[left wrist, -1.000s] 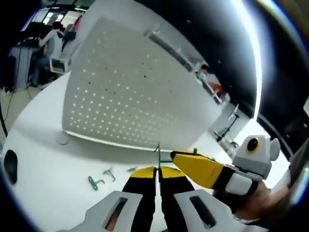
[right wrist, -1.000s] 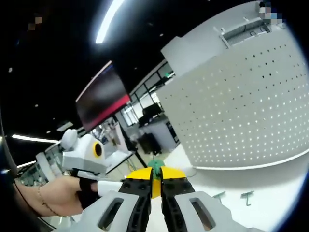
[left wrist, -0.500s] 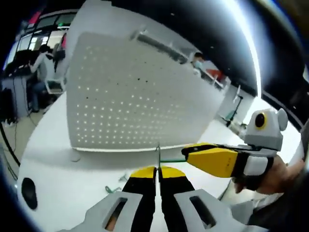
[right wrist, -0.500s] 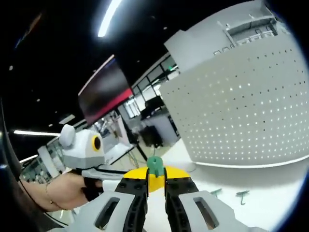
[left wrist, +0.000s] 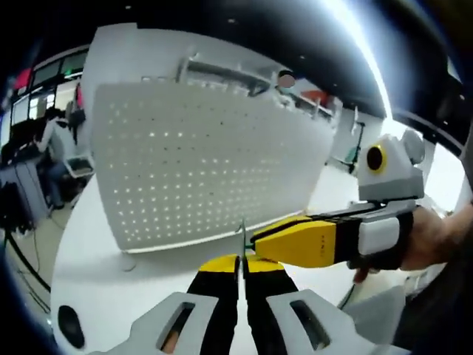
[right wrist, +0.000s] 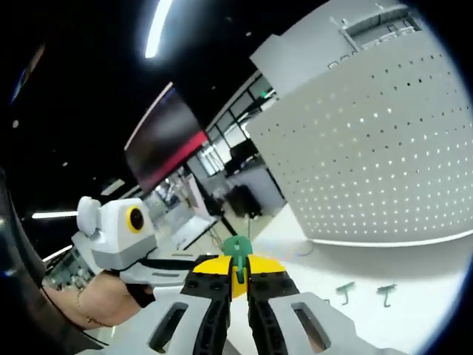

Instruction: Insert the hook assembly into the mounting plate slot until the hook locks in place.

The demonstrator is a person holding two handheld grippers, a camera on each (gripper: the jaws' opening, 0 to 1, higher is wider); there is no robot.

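The white perforated mounting plate (left wrist: 199, 170) stands upright on a white table (left wrist: 111, 296); it also rises at the right of the right gripper view (right wrist: 369, 148). My left gripper (left wrist: 242, 262) is shut on a thin metal hook wire (left wrist: 242, 235) that points up in front of the plate's lower edge. My right gripper (right wrist: 238, 274) is shut on a small green hook piece (right wrist: 237, 247). In the left gripper view the right gripper (left wrist: 295, 240) reaches in from the right, its yellow tip close beside the wire, held by a hand (left wrist: 436, 237).
Two loose green hooks (right wrist: 344, 292) (right wrist: 386, 293) lie on the table below the plate. The left gripper and the hand (right wrist: 96, 307) holding it sit at the lower left of the right gripper view. Office desks and a person (left wrist: 52, 148) are far behind.
Both views have swung, so the plate now faces the left gripper more squarely. The right gripper's yellow tip has closed in on the wire. Both grips are unchanged.
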